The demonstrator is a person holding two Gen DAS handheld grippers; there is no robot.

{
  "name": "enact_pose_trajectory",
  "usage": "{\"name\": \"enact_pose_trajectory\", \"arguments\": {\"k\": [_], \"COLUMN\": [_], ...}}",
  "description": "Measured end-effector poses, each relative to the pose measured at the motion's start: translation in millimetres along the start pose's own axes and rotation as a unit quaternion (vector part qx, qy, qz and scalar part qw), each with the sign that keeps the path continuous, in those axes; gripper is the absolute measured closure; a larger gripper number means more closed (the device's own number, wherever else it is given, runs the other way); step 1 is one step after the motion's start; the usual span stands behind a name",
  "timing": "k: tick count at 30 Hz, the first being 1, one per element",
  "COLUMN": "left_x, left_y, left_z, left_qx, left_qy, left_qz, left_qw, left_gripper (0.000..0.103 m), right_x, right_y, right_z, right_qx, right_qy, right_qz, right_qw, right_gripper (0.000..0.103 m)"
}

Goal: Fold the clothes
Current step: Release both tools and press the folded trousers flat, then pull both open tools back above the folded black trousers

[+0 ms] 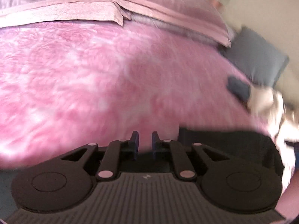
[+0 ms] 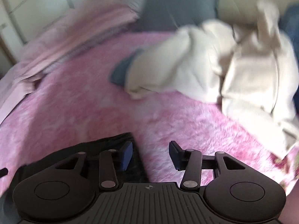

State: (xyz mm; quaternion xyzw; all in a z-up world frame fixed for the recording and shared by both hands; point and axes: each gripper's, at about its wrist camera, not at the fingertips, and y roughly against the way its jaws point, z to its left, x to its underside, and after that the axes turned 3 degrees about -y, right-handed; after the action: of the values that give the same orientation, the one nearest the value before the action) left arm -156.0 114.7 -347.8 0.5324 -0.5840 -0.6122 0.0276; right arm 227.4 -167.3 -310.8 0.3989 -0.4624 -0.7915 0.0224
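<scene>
Both your grippers hover low over a bed covered with a fluffy pink blanket [image 1: 78, 78], and both views are smeared with motion blur. Your left gripper [image 1: 144, 141] has its blue pads standing a narrow gap apart with only blanket showing between them, so it is slightly open and holds nothing. Just to its right lies a dark garment [image 1: 224, 143], flat on the blanket near the bed's front edge; its shape and type are too dark and blurred to tell. Your right gripper [image 2: 150, 154] has its jaws spread wide and empty, with that same dark garment [image 2: 112, 141] lying under and beside its left finger, which suggests, as a judgement, that you are poised over its edge to take hold or have it laid out for folding. Further off, toward the right of the bed, a heap of cream clothes [image 2: 214, 63] lies crumpled and unfolded, partly covering a small blue-grey item [image 2: 121, 72]; it probably waits there so the middle of the bed serves as working space. Pink pillows [image 1: 130, 5] and a grey cushion [image 1: 257, 56] sit at the head of the bed, well apart from both grippers.
</scene>
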Motion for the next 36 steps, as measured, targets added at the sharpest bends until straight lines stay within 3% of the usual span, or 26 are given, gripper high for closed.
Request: {"name": "enact_pose_trajectory", "arguments": {"k": [4, 6, 8, 11, 13, 17, 20, 24, 27, 31, 34, 36], "left_x": [51.2, 75.7, 85.3, 98.3, 105.9, 126.8, 132.9, 138.4, 138.4, 145.5, 155.4, 154.6], "left_y": [26.0, 31.2, 48.7, 74.0, 80.6, 83.5, 94.8, 126.0, 143.2, 151.8, 167.4, 180.6], "left_z": [-4.6, 3.6, 16.6, 29.2, 31.1, 28.4, 33.7, 75.3, 118.7, 166.5, 207.3, 236.7], "left_qx": [-0.018, -0.059, -0.076, -0.095, -0.101, -0.108, -0.111, -0.162, -0.194, -0.213, -0.208, -0.232], "left_qy": [-0.026, -0.014, 0.025, 0.058, 0.06, 0.062, 0.083, 0.119, 0.138, 0.11, 0.087, 0.067], "left_qz": [0.05, 0.072, 0.062, 0.048, 0.054, 0.063, 0.056, 0.02, 0.003, 0.017, 0.016, 0.017], "left_qw": [0.9983, 0.9956, 0.9948, 0.9926, 0.9915, 0.9902, 0.9888, 0.9794, 0.9714, 0.9707, 0.9742, 0.9703], "left_gripper": [0.092, 0.094, 0.094, 0.095, 0.095, 0.095, 0.095, 0.095, 0.095, 0.096, 0.1, 0.1], "right_x": [45.8, 73.2, 85.1, 75.5, 75.3, 106.5, 141.8, 133.3, 129.5, 151.5, 172.2, 177.0], "right_y": [18.6, 6.0, 3.4, 18.7, 33.1, 33.1, 16.5, 25.2, 30.8, 24.8, 24.0, 26.1], "right_z": [34.8, 38.9, 34.3, 43.1, 54.0, 87.4, 101.5, 104.6, 116.7, 139.8, 158.2, 168.6], "right_qx": [-0.023, 0.013, 0.03, 0.042, 0.016, -0.046, -0.004, 0.006, -0.003, 0.008, 0.05, 0.072], "right_qy": [0.091, 0.14, 0.151, 0.148, 0.153, 0.167, 0.198, 0.149, 0.146, 0.156, 0.182, 0.184], "right_qz": [0.028, 0.062, 0.059, 0.045, 0.028, 0.055, 0.113, 0.12, 0.104, 0.122, 0.111, 0.108], "right_qw": [0.995, 0.988, 0.986, 0.987, 0.988, 0.983, 0.974, 0.981, 0.984, 0.98, 0.976, 0.974], "right_gripper": [0.056, 0.056, 0.056, 0.057, 0.057, 0.057, 0.056, 0.056, 0.056, 0.056, 0.056, 0.056]}}
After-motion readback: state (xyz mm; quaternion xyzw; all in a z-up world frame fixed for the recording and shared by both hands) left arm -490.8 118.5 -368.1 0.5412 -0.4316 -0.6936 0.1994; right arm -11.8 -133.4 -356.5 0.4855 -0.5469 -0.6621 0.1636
